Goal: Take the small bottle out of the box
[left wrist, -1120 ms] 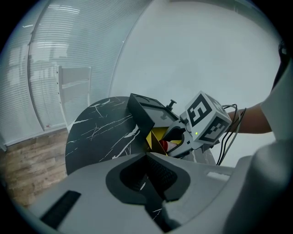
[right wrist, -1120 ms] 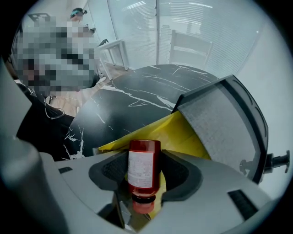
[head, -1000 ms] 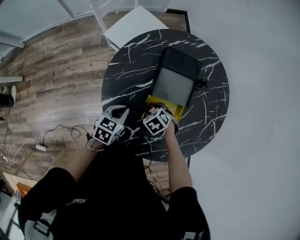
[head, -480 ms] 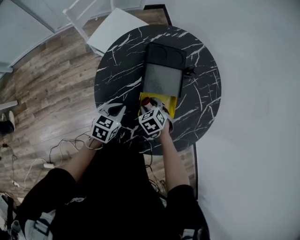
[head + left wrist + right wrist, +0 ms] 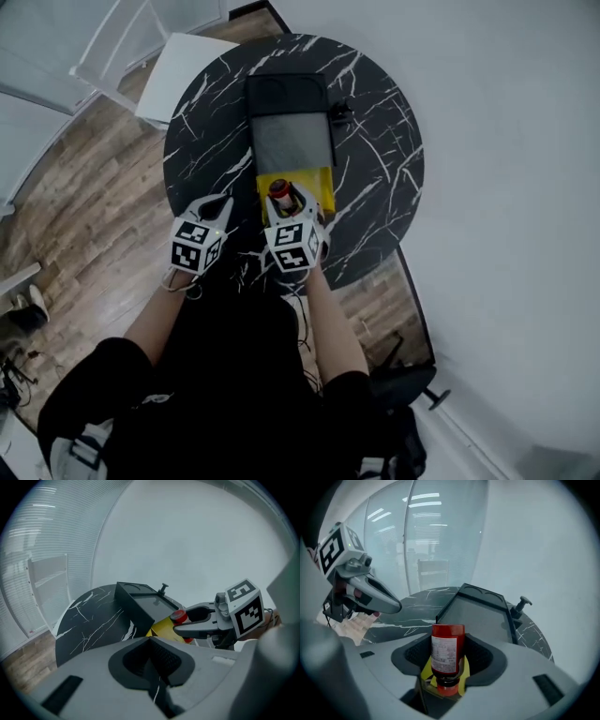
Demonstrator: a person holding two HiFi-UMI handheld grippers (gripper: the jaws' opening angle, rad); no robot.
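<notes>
A small red bottle (image 5: pixel 447 651) with a white label is clamped between the jaws of my right gripper (image 5: pixel 449 654), its cap end pointing down over the yellow inside (image 5: pixel 425 673) of the box. From the head view the bottle (image 5: pixel 280 195) sits above the box's yellow compartment (image 5: pixel 321 190); the black box (image 5: pixel 289 131) lies across the round marble table (image 5: pixel 384 178). My left gripper (image 5: pixel 217 206) hovers left of the box over the table, jaws closed together on nothing (image 5: pixel 151 654). The left gripper view shows the right gripper (image 5: pixel 199 623) with the bottle (image 5: pixel 179 617).
A small black knob (image 5: pixel 339 112) sticks out on the box's right side. A white chair (image 5: pixel 183 70) stands beyond the table's left edge on the wood floor. A white wall runs along the right. A dark chair base (image 5: pixel 412 394) lies below the table.
The bottle now shows more fully in the right gripper, raised above the yellow compartment. The head camera has shifted, so the table sits higher in view. The left gripper stays beside the box.
</notes>
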